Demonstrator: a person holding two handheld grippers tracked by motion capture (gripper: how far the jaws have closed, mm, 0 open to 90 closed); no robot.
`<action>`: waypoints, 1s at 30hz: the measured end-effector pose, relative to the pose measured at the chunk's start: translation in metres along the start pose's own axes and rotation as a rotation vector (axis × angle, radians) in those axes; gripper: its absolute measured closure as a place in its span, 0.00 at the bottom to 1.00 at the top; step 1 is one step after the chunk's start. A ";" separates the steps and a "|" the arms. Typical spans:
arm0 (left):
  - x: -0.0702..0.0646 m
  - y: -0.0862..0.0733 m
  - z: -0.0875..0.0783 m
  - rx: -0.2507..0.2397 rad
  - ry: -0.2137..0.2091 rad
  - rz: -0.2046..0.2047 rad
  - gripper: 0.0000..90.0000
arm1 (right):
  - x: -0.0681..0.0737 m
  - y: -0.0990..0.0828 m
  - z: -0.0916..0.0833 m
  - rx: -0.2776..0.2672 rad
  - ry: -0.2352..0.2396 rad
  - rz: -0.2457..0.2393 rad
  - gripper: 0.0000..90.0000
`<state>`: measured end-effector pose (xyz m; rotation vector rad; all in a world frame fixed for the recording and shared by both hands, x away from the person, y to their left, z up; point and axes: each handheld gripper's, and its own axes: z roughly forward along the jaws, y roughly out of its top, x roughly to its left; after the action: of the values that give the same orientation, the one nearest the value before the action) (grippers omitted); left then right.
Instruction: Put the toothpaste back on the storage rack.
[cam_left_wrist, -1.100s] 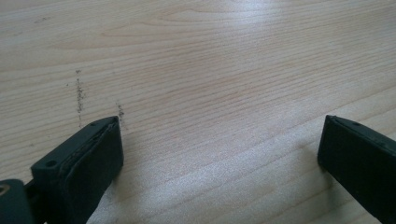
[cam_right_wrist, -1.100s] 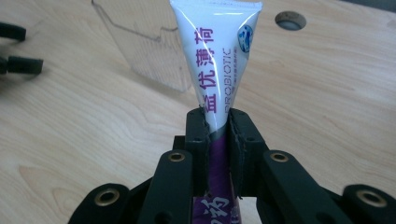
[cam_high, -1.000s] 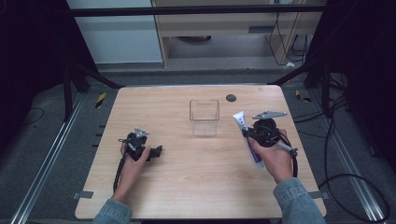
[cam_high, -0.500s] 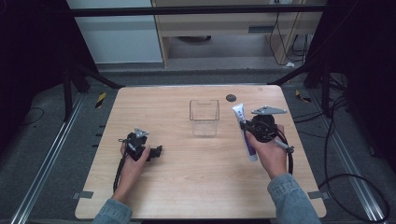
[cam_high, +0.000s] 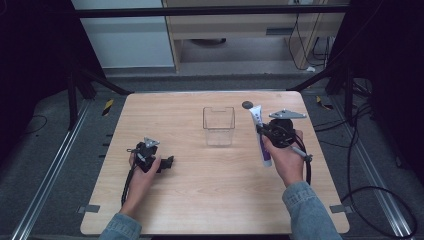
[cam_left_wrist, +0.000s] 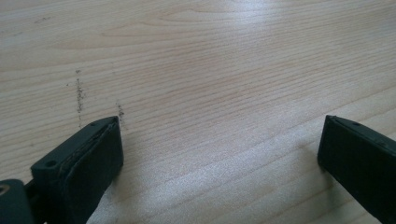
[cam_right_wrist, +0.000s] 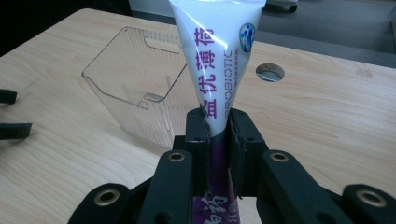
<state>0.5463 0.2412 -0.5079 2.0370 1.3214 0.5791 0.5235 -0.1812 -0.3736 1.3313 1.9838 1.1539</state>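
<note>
In the high view the right gripper (cam_high: 261, 131) sits right of centre in the frame, held in the person's right hand (cam_high: 286, 159), and its jaws are clamped on a tube (cam_high: 261, 134). The tube is white at its flat upper end and purple lower down, and it lies along a near-vertical line in that frame, its white end just right of the box (cam_high: 218, 126) and just below the disc (cam_high: 247, 105). In the right gripper view the 2 black jaws squeeze the tube (cam_right_wrist: 214, 70) at its narrow middle, the white end fanning out toward the top of the frame with purple lettering down its face; the clear box (cam_right_wrist: 133, 88) stands at upper left of that frame and the round disc (cam_right_wrist: 270, 72) lies on the counter (cam_right_wrist: 336, 121) at centre right. The left gripper (cam_high: 165, 163) is at lower left of the high view, held in the left hand (cam_high: 141, 175) low over the counter (cam_high: 215, 190), well apart from the box. In the left gripper view its jaws stand wide apart, with bare wood grain between them and a few faint dark marks (cam_left_wrist: 80, 91) on the counter at left of the frame.
</note>
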 end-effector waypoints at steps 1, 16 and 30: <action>0.000 0.000 0.000 0.000 0.000 0.000 0.00 | 0.000 0.001 0.000 -0.003 -0.001 0.002 0.88; 0.000 0.000 0.000 0.000 0.000 -0.001 0.00 | 0.005 0.004 0.002 -0.017 -0.001 -0.004 0.88; 0.000 0.000 0.000 0.000 0.000 -0.001 0.00 | 0.009 0.014 0.000 -0.040 0.003 -0.007 0.88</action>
<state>0.5463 0.2412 -0.5079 2.0366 1.3221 0.5787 0.5266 -0.1705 -0.3607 1.3019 1.9558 1.1866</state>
